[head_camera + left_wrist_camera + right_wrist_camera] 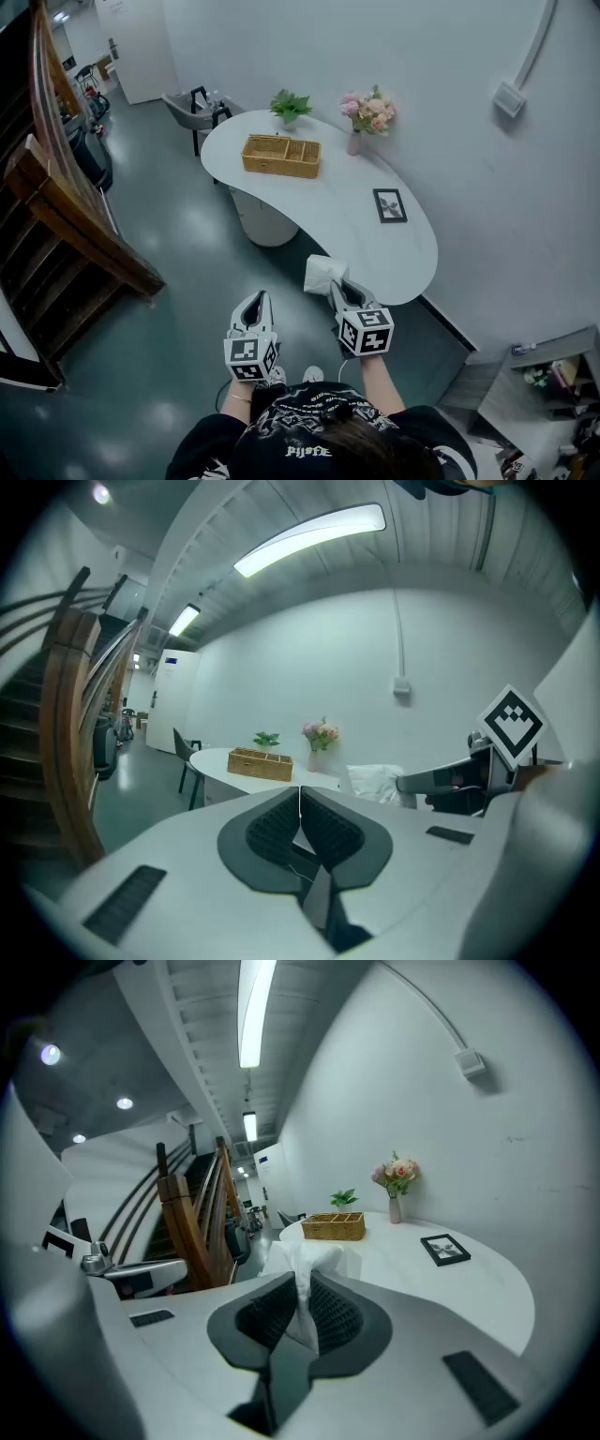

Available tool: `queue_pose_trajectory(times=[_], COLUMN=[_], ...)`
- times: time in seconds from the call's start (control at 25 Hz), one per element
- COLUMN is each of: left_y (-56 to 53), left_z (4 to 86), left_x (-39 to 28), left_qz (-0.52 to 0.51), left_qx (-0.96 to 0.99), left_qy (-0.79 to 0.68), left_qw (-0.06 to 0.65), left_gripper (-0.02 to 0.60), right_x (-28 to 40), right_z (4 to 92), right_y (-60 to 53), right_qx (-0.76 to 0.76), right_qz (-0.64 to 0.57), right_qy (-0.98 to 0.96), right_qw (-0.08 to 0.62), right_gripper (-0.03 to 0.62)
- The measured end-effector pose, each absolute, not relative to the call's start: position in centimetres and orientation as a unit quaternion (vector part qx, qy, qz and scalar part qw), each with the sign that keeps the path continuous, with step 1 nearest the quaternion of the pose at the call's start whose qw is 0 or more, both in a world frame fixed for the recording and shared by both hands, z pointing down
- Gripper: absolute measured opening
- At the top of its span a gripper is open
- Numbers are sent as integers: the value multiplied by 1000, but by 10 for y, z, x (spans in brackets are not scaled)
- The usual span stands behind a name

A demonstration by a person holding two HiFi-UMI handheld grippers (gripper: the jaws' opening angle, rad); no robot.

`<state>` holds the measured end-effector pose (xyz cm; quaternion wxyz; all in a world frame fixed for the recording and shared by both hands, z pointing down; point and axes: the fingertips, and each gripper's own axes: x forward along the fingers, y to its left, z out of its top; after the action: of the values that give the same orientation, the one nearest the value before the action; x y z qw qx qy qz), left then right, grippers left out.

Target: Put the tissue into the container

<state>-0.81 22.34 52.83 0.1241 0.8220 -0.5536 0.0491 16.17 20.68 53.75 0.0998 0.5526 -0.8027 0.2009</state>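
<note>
- Bottom centre of the head view, we hold the left gripper (pixel 258 300) with its fingers pressed together and nothing between them; it has no part in the carry for now.
- Just to its right, the right gripper (pixel 337 286) has its fingers nearly closed, pinching the white tissue (pixel 323 273). Only a thin fold sits between the pads, and the rest billows free ahead of the tips.
- We judge the hold slim. A quick swing could pull the soft sheet out of the pads or tear it, and it would then fall to the floor, since the tissue hangs at the near edge of the white worktop (pixel 361 246).
- Further up the frame, a dark picture frame (pixel 390 205) lies flat on the worktop, to the right of the way ahead. A low pass that drifts right could drag the loose tissue across it.
- Well apart from the grippers, in the upper middle, stands the woven container (pixel 281 156), divided into compartments. The billowing part could catch on its rim or a divider and end up draped half outside. The tissue might also cling to the pads when we let go.
- Just beyond, a vase of flowers (pixel 356 141) and a potted plant (pixel 289 106) stand near the container. An overreach could knock the vase.
</note>
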Motion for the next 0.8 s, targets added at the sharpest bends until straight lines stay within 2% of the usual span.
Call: queue_pose_trajectory(times=[0.36, 0.8], left_y=[225, 211], left_z=[526, 544], left_x=[10, 13], left_qz=[40, 31], left_qx=[809, 804], left_qy=[-575, -579], left_qw=[114, 133], left_gripper=[25, 25], right_x=[182, 190], right_z=[538, 551], right_y=[206, 187], right_qx=[537, 537], right_qz=[224, 231], right_qy=[-811, -809], right_qw=[67, 66], right_gripper=[69, 69])
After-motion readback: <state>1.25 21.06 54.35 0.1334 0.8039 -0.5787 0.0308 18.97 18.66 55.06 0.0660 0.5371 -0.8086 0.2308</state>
